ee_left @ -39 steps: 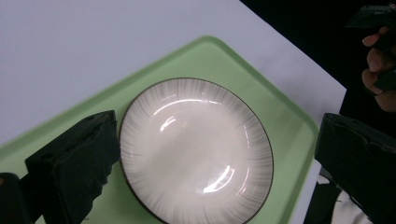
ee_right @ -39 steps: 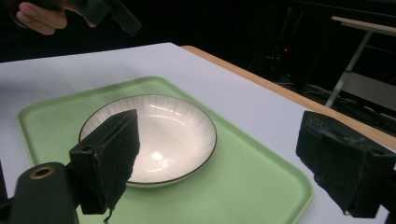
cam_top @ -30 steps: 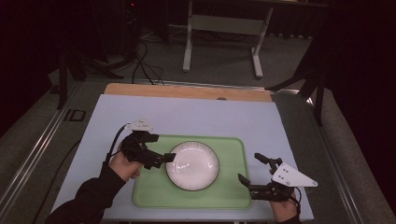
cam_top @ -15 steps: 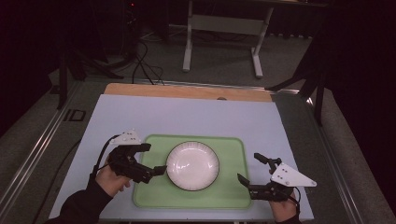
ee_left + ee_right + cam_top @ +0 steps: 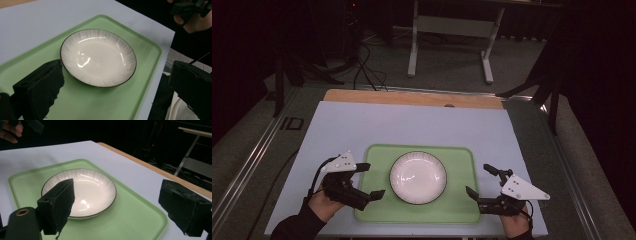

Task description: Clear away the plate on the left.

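Pulled back toward 7 o'clock, left gripper (image 5: 371, 179), off the rim of the plate (image 5: 418, 177) where it sat a second ago, jaws now spread wide with nothing between them. Same story on the right gripper (image 5: 480, 181): parked at 4 o'clock off the tray (image 5: 462, 156), jaws gaping, holding nothing, hasn't budged. Plate sitting dead centre on the green tray, upright, empty. Looks like both backed off on purpose, leaving the plate free, probably squaring up for a two-sided lift of the tray.
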A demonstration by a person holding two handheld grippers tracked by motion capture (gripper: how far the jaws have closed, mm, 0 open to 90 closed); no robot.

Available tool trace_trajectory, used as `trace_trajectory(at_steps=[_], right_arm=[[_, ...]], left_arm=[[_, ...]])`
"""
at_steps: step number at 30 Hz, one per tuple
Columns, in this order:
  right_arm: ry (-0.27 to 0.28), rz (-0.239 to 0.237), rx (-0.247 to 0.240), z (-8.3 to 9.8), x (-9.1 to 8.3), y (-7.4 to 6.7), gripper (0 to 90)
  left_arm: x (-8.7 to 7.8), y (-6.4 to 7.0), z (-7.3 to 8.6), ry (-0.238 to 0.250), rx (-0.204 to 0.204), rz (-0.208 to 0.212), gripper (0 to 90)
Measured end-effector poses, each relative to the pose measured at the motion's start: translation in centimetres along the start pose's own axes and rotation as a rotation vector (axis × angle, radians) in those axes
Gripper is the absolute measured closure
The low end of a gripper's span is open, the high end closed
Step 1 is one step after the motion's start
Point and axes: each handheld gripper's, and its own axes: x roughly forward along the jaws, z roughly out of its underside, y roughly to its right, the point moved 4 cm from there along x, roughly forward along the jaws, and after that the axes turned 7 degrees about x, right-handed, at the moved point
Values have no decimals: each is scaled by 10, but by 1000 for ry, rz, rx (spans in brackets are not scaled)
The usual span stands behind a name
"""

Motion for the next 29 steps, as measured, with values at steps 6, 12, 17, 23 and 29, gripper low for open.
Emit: trace_trajectory(at_steps=[6,12,17,23,29], right_arm=[[-2,-1,2,0,0,0,133],[0,-1,13,1,-1,2,133],[-1,-1,22,1,-2,3,133],[-6,0,24,2,-2,3,133],[-6,1,25,2,-2,3,133]], left_arm=[[3,-6,12,17,5,-32,4],[6,-7,21,40,22,-60,5],[13,-10,29,19,26,-68,5],[17,-10,33,7,43,-57,5],[18,-9,32,23,50,-50,5]])
